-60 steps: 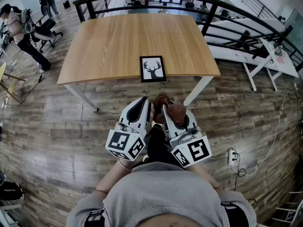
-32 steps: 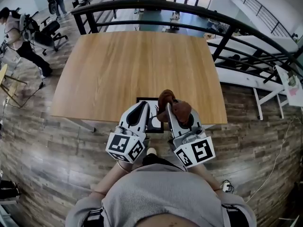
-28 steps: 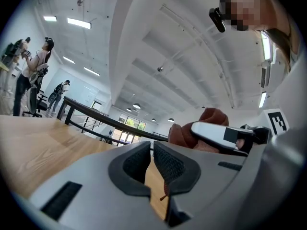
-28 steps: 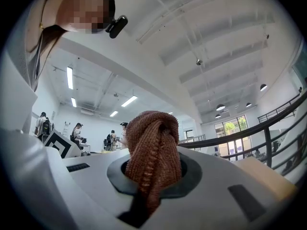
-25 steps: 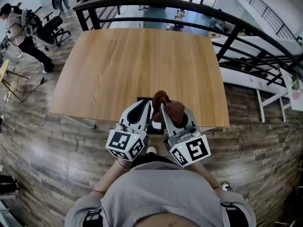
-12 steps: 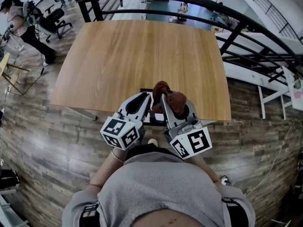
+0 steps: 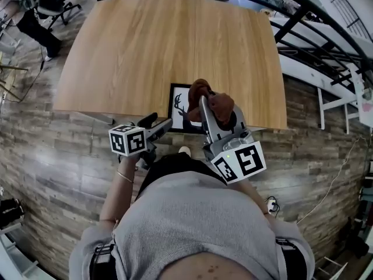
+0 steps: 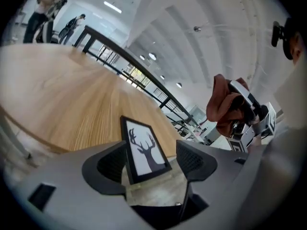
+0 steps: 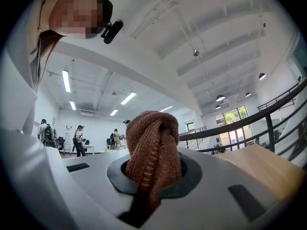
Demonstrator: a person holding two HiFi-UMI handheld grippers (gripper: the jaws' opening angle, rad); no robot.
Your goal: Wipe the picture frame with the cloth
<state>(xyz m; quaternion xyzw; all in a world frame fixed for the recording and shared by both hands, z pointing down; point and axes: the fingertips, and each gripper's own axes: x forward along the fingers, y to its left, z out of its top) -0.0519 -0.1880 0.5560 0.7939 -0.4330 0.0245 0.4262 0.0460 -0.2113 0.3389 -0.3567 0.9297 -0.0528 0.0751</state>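
Broadly, the desk is spread ahead of the person, and the picture frame is laid flat at its near edge, its long axis running away from the body. The cloth is kept bunched in the closed jaws of the right hand-held gripper, over the frame's right side. The left hand-held gripper is placed nearer, just off the frame's near left corner. Its jaws have just been opened wide, and the frame's near end is seen in the gap between them, not pressed.
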